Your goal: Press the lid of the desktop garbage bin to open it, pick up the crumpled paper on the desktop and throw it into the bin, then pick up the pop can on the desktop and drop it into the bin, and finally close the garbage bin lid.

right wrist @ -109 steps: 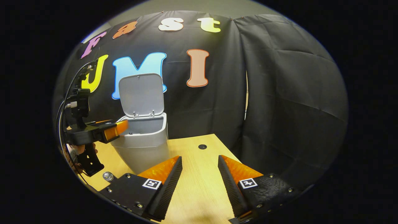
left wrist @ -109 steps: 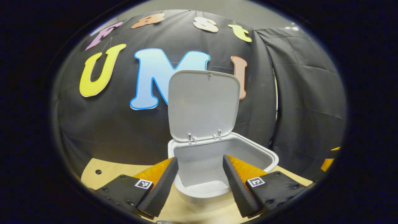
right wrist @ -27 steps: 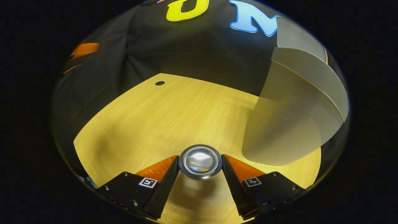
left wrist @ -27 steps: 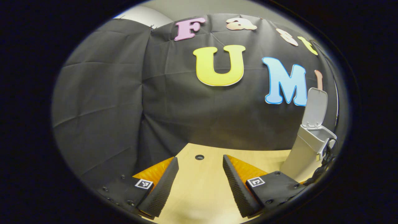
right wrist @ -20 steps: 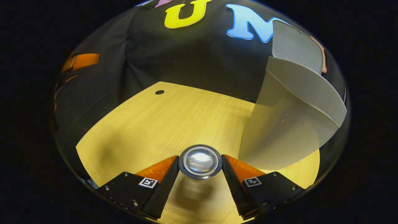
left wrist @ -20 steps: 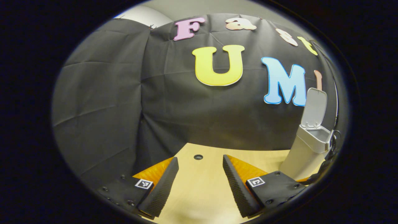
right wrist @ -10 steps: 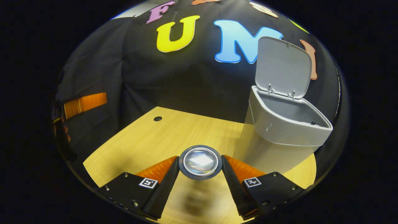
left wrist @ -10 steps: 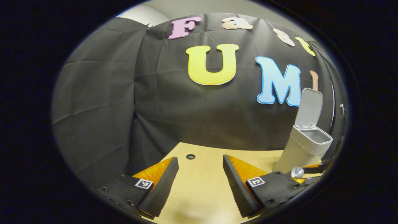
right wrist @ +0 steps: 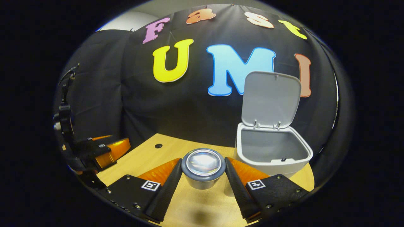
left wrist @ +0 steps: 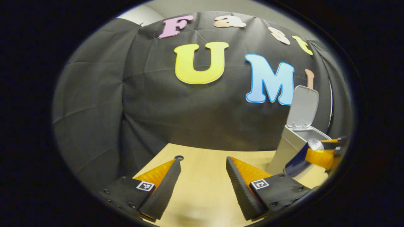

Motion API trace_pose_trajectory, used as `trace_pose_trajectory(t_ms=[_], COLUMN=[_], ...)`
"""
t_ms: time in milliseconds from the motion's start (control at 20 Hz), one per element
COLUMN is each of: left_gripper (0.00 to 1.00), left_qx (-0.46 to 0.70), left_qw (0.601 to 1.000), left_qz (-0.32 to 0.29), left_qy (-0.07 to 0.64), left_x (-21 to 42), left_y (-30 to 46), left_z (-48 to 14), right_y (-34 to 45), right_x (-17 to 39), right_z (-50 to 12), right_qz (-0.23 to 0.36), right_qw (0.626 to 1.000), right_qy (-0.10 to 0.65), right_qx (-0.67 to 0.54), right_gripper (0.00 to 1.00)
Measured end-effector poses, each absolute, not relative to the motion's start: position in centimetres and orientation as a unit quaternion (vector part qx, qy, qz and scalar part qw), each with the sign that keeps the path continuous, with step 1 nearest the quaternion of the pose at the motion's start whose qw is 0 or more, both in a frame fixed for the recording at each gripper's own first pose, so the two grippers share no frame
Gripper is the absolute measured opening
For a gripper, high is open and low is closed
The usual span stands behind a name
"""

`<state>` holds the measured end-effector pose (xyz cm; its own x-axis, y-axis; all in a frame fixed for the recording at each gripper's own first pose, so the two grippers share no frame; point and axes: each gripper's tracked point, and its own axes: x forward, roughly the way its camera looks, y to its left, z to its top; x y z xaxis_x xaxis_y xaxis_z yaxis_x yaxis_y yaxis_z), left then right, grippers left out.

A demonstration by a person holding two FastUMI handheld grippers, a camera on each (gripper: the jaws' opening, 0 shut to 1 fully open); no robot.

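Right gripper view: my right gripper (right wrist: pixel 203 176) clamps the pop can (right wrist: pixel 203 168), open-lidded bin (right wrist: pixel 273 151) at two o'clock; my left gripper (left wrist: pixel 203 179) gapes wide, holding nothing.

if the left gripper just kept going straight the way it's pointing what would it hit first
Most likely the booth's black cloth wall. The left gripper has open, empty jaws pointing across bare desktop. The garbage bin stands well off to its right, outside that line, though fisheye depth is uncertain.

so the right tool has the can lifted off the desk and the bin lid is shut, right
Not quite. The right tool does hold the can lifted off the desk, but the bin lid stands open, as the right gripper view shows.
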<state>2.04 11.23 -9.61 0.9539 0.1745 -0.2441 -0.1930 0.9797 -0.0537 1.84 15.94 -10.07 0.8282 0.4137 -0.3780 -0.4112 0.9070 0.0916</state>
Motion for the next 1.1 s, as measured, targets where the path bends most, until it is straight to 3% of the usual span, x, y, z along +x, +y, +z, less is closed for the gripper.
trace_pose_trajectory(t_ms=[500,1100], left_gripper=[0.95,0.95], left_qx=[-0.054,-0.047], left_qw=[0.989,0.985], left_qz=[0.074,0.110], left_qy=[0.119,0.122], left_x=[2.4,1.2], left_y=[8.7,11.2], left_z=[-9.4,-9.4], right_y=[10.7,8.3], right_x=[7.9,11.9], right_z=[-2.1,-7.2], right_qz=[0.164,0.141], right_qw=[0.982,0.980], right_qy=[0.095,0.133], right_qx=[-0.014,-0.041], right_gripper=[0.85,0.85])
